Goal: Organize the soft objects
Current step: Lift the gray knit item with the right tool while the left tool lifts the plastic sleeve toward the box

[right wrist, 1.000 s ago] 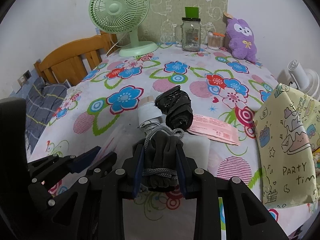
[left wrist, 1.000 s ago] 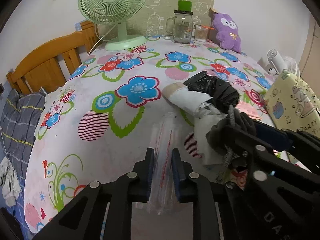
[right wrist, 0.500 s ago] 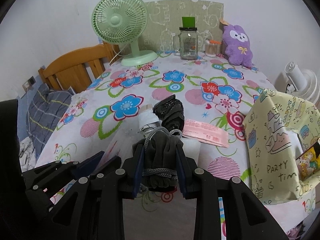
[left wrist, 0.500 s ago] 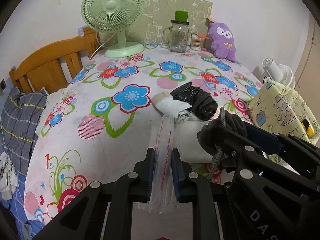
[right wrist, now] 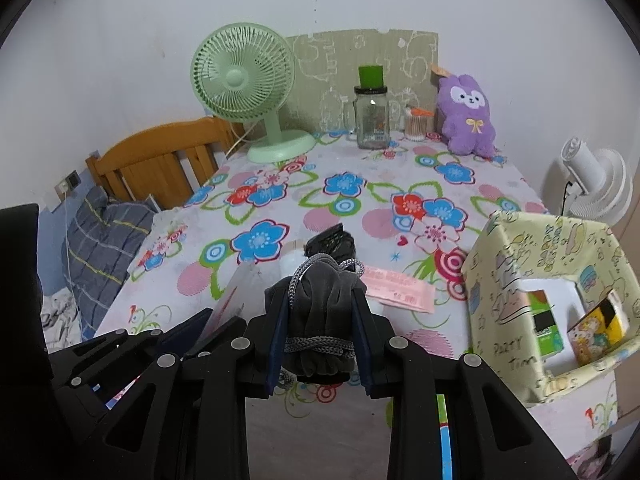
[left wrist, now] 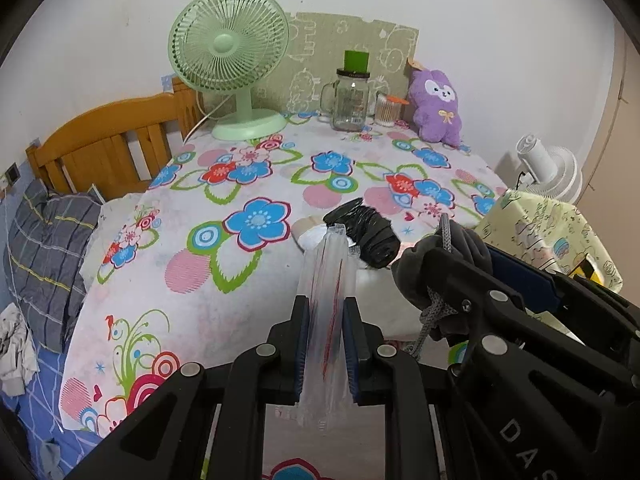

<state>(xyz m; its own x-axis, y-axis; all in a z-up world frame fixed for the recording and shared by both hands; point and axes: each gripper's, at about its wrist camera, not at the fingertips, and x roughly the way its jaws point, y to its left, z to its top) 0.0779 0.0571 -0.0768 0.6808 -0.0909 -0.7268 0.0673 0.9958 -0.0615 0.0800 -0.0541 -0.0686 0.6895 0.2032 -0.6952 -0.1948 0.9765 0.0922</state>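
Left gripper (left wrist: 326, 344) is clamping a clear plastic bag (left wrist: 328, 280) upright above the counter (left wrist: 240, 280); beside it, the right gripper (right wrist: 320, 332) is squeezing a dark grey drawstring pouch (right wrist: 322, 300), a black bundle (right wrist: 330, 244) lying just ahead.

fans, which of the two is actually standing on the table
The green fan, whose base sits on the flowered tablecloth at the back left. The white fan is beyond the table's right edge, behind the yellow box.
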